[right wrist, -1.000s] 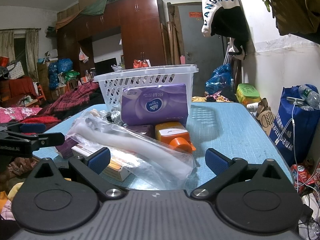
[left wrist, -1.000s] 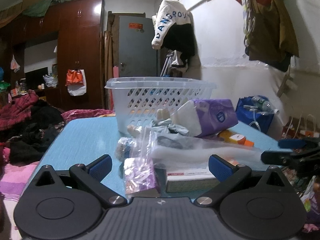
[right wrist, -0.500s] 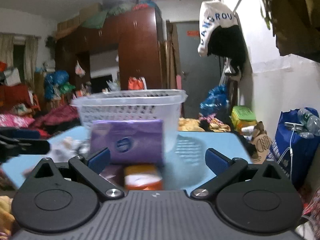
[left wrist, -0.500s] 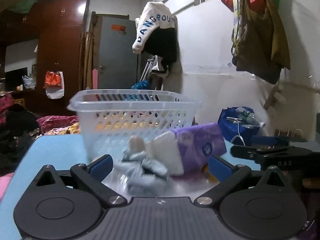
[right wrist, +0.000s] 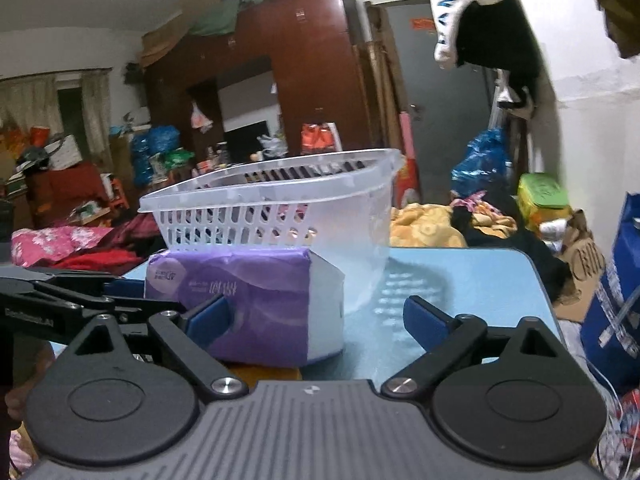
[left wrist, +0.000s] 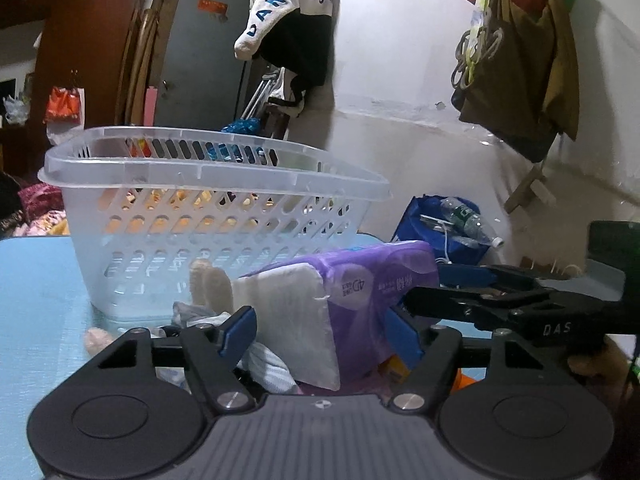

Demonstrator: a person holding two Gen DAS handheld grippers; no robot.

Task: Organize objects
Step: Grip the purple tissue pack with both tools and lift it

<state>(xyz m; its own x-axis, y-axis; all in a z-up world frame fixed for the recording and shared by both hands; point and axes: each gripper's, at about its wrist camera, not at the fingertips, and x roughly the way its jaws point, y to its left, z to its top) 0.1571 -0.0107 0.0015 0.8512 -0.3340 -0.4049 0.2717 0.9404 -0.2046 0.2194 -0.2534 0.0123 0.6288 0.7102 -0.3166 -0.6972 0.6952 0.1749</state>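
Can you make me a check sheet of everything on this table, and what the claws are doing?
Surface: blue table, partly covered.
Job's things: white basket upright; purple tissue pack lying in front of it.
Clutter: crumpled cloth and an orange item beside and under the pack.
Claws: left claw closing, tissue pack between its jaws; right claw wide, closing slightly, pack by its left pad.
Cables: white cable on blue bag.
Surroundings: hanging clothes, wardrobe, grey door.

Both wrist views low, close; share tissue pack (left wrist: 372,280), basket (right wrist: 280,204).
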